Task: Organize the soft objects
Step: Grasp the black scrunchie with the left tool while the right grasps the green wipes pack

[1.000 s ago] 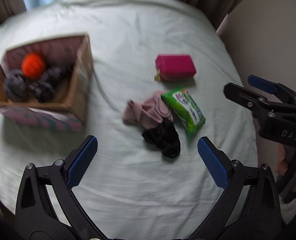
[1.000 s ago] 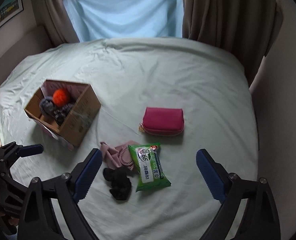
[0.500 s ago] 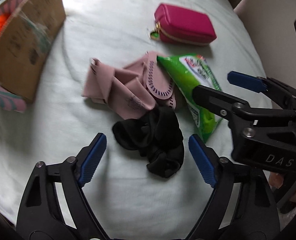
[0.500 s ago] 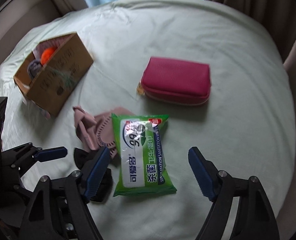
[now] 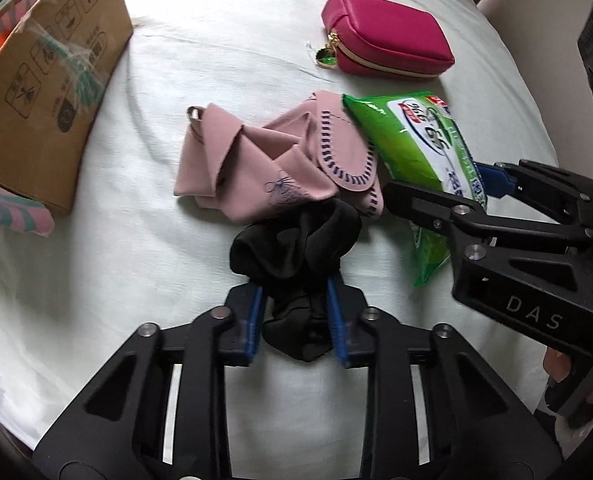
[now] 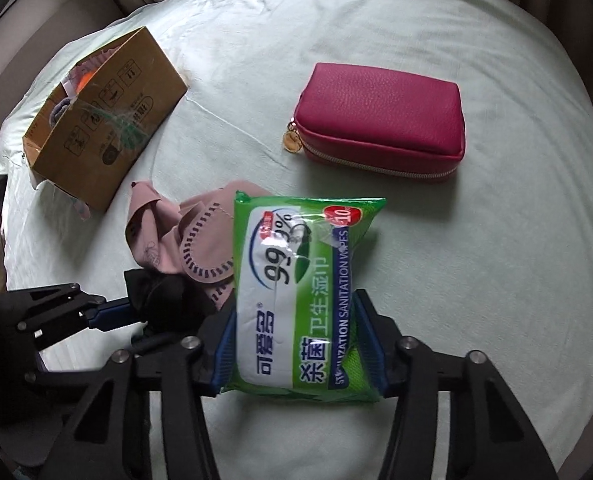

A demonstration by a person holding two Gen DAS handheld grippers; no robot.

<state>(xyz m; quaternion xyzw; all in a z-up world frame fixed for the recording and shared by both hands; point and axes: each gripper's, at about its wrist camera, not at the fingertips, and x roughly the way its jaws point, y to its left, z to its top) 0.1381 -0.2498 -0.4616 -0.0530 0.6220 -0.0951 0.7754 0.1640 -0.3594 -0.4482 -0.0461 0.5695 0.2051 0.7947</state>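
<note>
My left gripper (image 5: 295, 308) is shut on a crumpled black cloth (image 5: 292, 240) that lies on the pale bed sheet. My right gripper (image 6: 298, 340) is shut on a green pack of wet wipes (image 6: 300, 288), clamped at its near end; the gripper also shows at the right of the left wrist view (image 5: 436, 188), over the pack (image 5: 412, 136). A folded pink cloth (image 5: 264, 164) lies just beyond the black cloth, touching the wipes. A magenta zip pouch (image 6: 380, 120) lies farther back, apart. The black cloth shows at lower left of the right wrist view (image 6: 164, 300).
An open cardboard box (image 6: 100, 120) with soft items inside, an orange ball among them, stands at the far left; it also shows in the left wrist view (image 5: 44, 80). The bed edge and beige wall (image 5: 536, 40) are to the right. Curtains hang behind the bed.
Both grippers moved down and forward and closed: the left one on the black cloth, the right one on the wipes pack. Both were open a second ago.
</note>
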